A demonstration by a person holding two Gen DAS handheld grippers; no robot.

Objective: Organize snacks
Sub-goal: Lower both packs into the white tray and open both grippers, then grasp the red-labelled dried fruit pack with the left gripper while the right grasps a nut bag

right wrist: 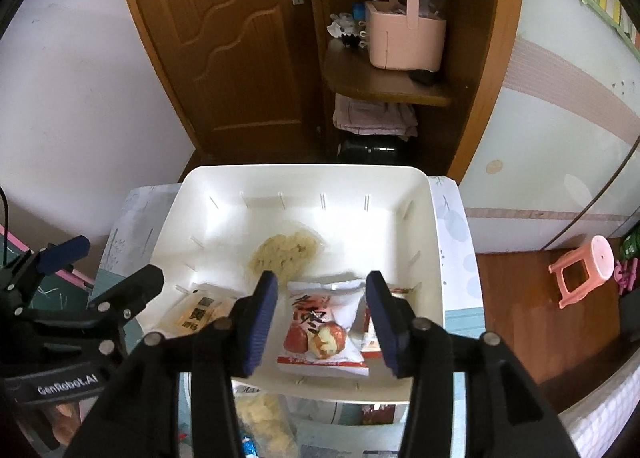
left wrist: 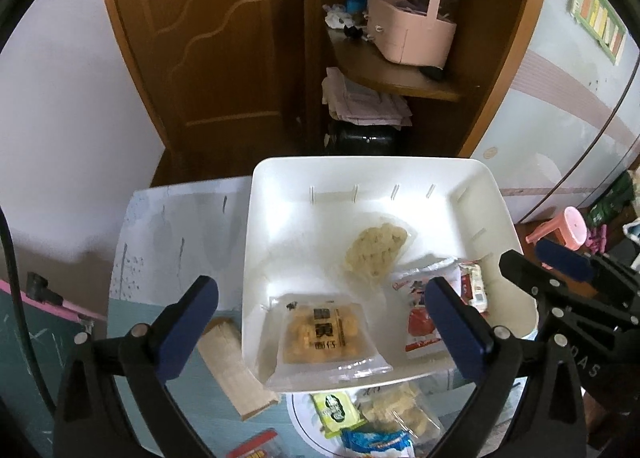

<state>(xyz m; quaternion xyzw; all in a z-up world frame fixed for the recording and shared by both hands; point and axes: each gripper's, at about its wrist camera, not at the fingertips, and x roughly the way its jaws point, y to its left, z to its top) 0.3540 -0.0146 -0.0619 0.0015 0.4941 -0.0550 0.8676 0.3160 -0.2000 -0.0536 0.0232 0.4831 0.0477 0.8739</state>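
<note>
Both grippers, left gripper [left wrist: 320,322] and right gripper [right wrist: 320,322], gape empty over the white plastic bin [right wrist: 436,242]; red-and-white crinkly snack packet [right wrist: 320,338] lies inside, probably light, slippery, crushable—pinch its sealed edge.

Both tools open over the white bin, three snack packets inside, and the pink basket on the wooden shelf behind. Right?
Not quite: the white bin holds four packets, not three. The left wrist view shows the yellow biscuit pack, the pale clear bag, the red-and-white packet and a small packet beside it. The left tool and right tool are open, and the pink basket sits on the shelf.
</note>
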